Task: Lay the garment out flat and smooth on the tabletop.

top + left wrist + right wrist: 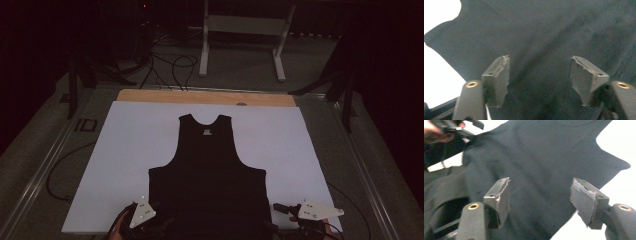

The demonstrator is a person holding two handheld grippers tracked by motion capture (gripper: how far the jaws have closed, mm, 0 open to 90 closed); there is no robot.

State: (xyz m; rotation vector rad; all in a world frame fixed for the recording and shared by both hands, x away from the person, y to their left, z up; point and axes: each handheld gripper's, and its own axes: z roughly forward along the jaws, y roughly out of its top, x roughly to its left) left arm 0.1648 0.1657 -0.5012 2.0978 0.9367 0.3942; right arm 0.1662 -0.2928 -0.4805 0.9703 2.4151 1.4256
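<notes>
A black sleeveless top (207, 165) lies flat, neck away from me, on a white sheet (125, 150) that covers the table. My left gripper (152, 222) sits at the top's near left corner. In the left gripper view its jaws (539, 58) stand open over the dark fabric (544, 32) with nothing pinched. My right gripper (278, 210) is at the near right corner. Its jaws (540, 180) are also open above the fabric (541, 152), beside the armhole edge. The other hand and its gripper (446, 130) show at the top left of the right gripper view.
A wooden table edge (205, 96) shows beyond the sheet. Behind it stand a white frame (240, 30) and loose cables (170, 65) on the floor. Dark stand legs rise at the left (75, 85) and right (345, 95). White sheet lies bare on both sides of the top.
</notes>
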